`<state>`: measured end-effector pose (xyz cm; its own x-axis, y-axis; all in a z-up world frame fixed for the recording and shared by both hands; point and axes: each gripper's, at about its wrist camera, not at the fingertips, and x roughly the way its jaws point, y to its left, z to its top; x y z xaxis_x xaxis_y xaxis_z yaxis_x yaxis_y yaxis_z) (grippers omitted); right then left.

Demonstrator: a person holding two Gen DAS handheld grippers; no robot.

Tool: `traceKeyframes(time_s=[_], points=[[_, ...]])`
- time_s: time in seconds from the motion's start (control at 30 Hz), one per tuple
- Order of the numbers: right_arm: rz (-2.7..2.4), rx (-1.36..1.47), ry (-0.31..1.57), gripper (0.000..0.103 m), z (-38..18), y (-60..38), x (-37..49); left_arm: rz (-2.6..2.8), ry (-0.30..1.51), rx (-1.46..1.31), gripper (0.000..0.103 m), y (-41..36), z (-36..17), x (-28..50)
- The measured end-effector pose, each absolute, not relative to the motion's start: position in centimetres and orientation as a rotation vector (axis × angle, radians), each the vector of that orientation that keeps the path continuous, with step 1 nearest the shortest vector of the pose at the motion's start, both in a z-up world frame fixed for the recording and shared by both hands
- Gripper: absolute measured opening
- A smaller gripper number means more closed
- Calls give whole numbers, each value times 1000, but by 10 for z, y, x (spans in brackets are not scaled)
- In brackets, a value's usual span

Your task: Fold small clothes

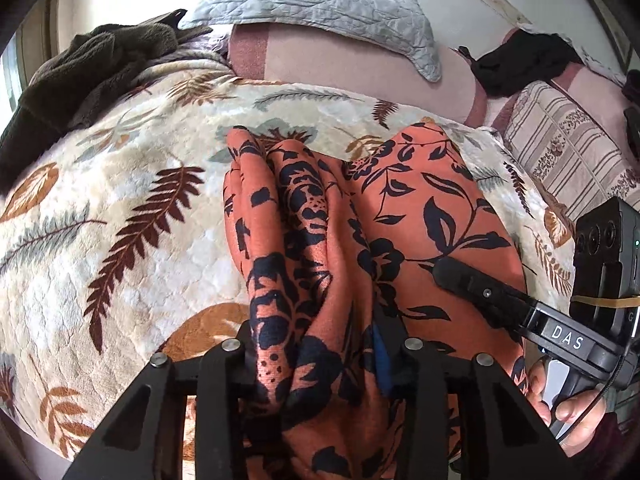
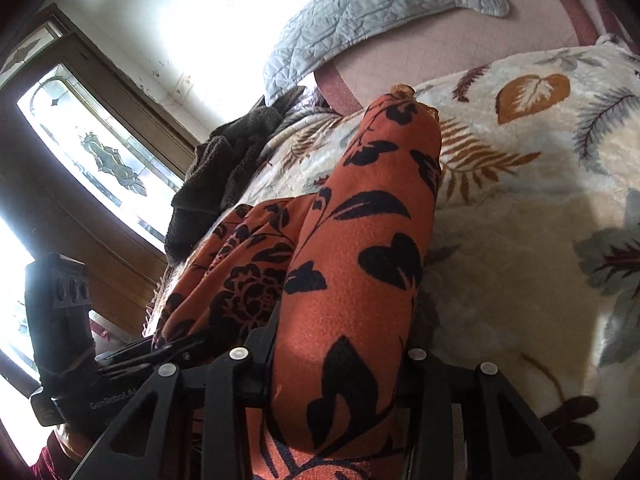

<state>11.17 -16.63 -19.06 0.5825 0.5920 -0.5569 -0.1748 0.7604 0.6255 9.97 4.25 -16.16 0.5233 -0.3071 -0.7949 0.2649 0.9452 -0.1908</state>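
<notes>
An orange garment with a black flower and leaf print (image 1: 400,216) lies on a cream leaf-patterned blanket (image 1: 132,208). My left gripper (image 1: 320,364) is shut on a bunched edge of the garment, whose cloth drapes over the fingers and hides them. My right gripper (image 2: 332,360) is shut on another part of the same garment (image 2: 360,240), which rises in a long fold away from it. In the left wrist view the right gripper's fingers (image 1: 476,284) rest on the cloth at the right. In the right wrist view the left gripper (image 2: 160,354) shows at the lower left.
A dark brown fleece (image 1: 80,68) lies at the blanket's far left. A grey quilted pillow (image 1: 320,4) rests on a pink sheet (image 1: 332,60) behind. A black garment (image 1: 520,64) and a striped cushion (image 1: 568,148) lie at the right. A window (image 2: 88,152) is at the left.
</notes>
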Motion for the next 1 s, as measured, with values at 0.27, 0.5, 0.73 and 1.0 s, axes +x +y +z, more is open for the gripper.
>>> traceKeyframes(time_s=[0.27,0.5,0.73,1.0], points=[[390,569,695,40,-160,-240,92,-432,883,-21,41,-27,-127,93],[369,583,732,40,-160,-289,103,-434,907,-22,41,-71,-135,99],[294,574,1074,55,-227,-306,134,-356,1090,-8,45,-73,-196,106],[183,562,984,63,-210,-322,118,-355,1094,36,51,-74,-178,97]])
